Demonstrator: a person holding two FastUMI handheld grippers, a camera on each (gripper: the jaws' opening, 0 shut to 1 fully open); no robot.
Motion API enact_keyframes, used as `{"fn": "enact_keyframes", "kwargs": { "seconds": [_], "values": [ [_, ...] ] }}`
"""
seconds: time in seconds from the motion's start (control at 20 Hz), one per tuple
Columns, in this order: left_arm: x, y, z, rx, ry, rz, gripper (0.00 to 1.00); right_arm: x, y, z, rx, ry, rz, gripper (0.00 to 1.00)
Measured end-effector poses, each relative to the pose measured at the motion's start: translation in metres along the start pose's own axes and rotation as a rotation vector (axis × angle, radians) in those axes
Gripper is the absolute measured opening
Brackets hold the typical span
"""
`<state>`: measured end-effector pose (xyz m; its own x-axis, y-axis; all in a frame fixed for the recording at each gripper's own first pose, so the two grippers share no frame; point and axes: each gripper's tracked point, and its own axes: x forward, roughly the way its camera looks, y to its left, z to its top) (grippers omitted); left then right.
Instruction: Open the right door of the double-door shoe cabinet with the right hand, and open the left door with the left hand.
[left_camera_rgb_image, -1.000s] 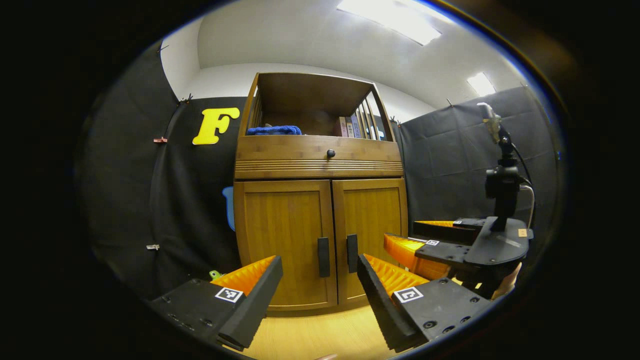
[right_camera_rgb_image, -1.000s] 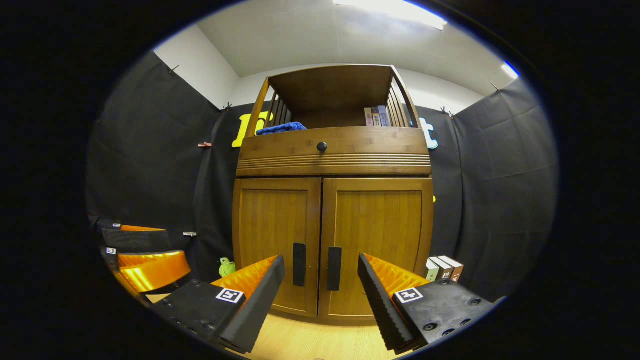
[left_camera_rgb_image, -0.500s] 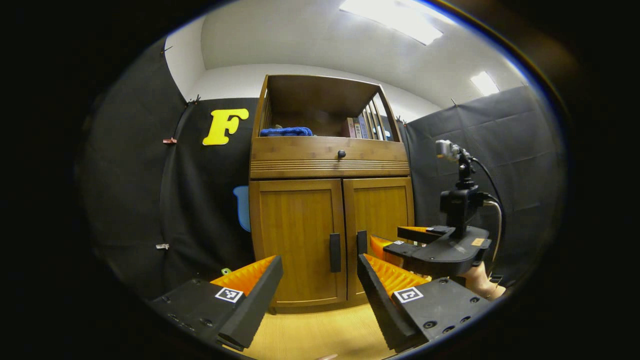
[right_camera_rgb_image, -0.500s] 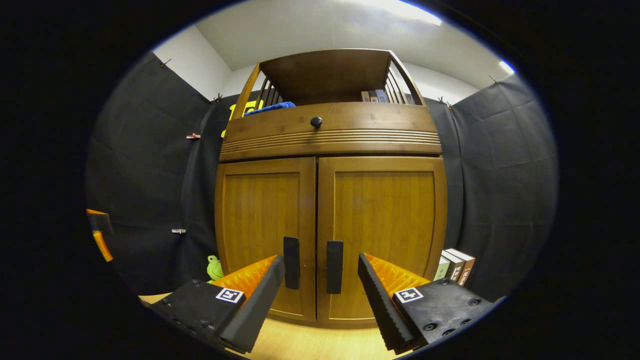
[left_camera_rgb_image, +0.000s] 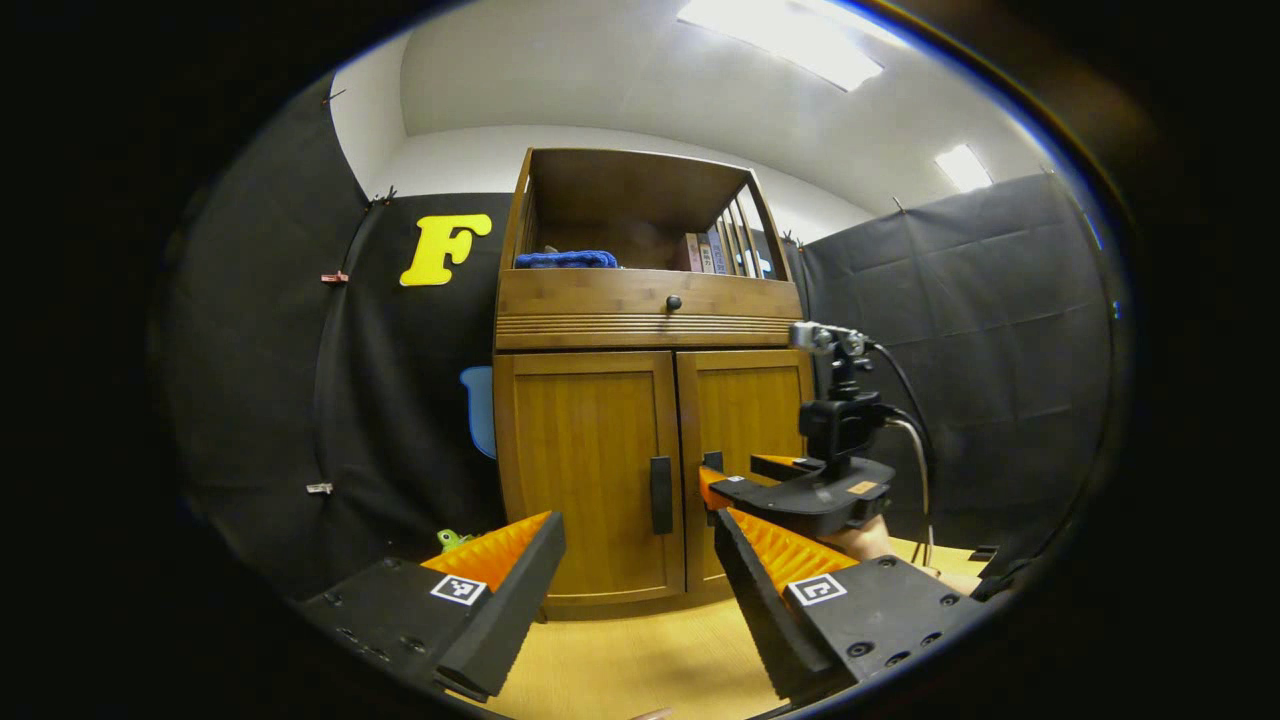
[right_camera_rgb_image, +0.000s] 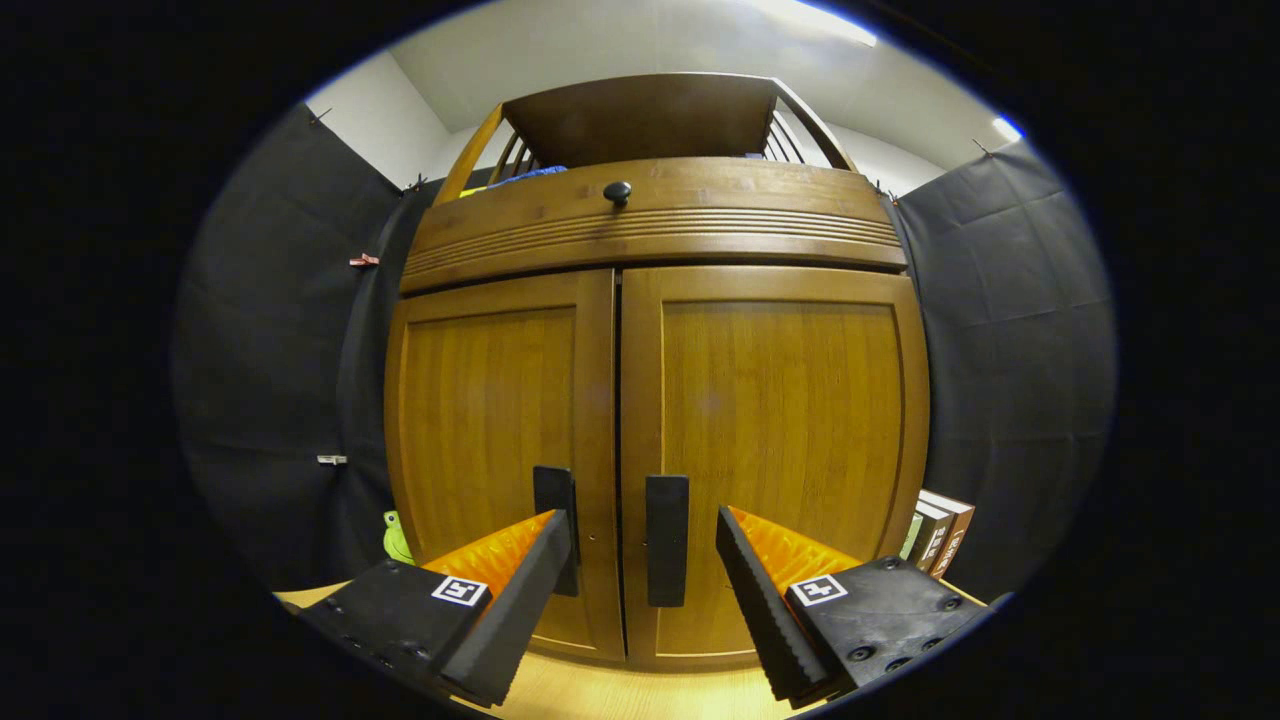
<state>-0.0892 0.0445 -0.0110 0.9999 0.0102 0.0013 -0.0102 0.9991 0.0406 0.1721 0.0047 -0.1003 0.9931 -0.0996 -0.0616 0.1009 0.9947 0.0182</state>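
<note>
Fingers, both grippers: spread wide, pinching nothing. My right gripper (right_camera_rgb_image: 642, 590) brackets the right door's handle (right_camera_rgb_image: 667, 540) at 12 o'clock, not touching. My left gripper (left_camera_rgb_image: 640, 585) sits well back; cabinet (left_camera_rgb_image: 645, 400) at 12, both doors shut.

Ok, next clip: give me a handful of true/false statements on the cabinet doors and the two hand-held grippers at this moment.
1. Both cabinet doors are shut. True: right door and left door sit flush.
2. The right hand-held gripper is clamped on the right door's handle. False: it is open, the handle between its fingers, untouched.
3. The left hand-held gripper is open. True.
4. The drawer knob is being held. False: nothing touches it.
5. Books stand on the floor right of the cabinet. True: books.
</note>
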Motion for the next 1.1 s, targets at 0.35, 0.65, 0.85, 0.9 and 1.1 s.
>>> {"fn": "enact_keyframes", "kwargs": {
  "seconds": [0.35, 0.65, 0.85, 0.9, 1.1],
  "values": [
    [-0.009, -0.005, -0.004, 0.005, 0.002, -0.013, 0.94, 0.036, -0.012, -0.024, 0.000, 0.029, -0.040, 0.86],
    [-0.011, -0.002, -0.005, 0.008, 0.010, 0.007, 0.94, 0.060, -0.012, -0.045, 0.017, 0.089, -0.041, 0.66],
    [-0.016, 0.000, -0.004, 0.013, 0.010, 0.026, 0.94, 0.070, -0.016, -0.045, -0.001, 0.081, -0.068, 0.58],
    [-0.017, 0.001, -0.005, 0.014, 0.011, 0.028, 0.94, 0.073, -0.015, -0.046, -0.008, 0.077, -0.076, 0.49],
    [-0.019, 0.002, -0.005, 0.009, 0.013, 0.034, 0.94, 0.075, -0.017, -0.048, -0.032, 0.073, -0.085, 0.26]
  ]
}}
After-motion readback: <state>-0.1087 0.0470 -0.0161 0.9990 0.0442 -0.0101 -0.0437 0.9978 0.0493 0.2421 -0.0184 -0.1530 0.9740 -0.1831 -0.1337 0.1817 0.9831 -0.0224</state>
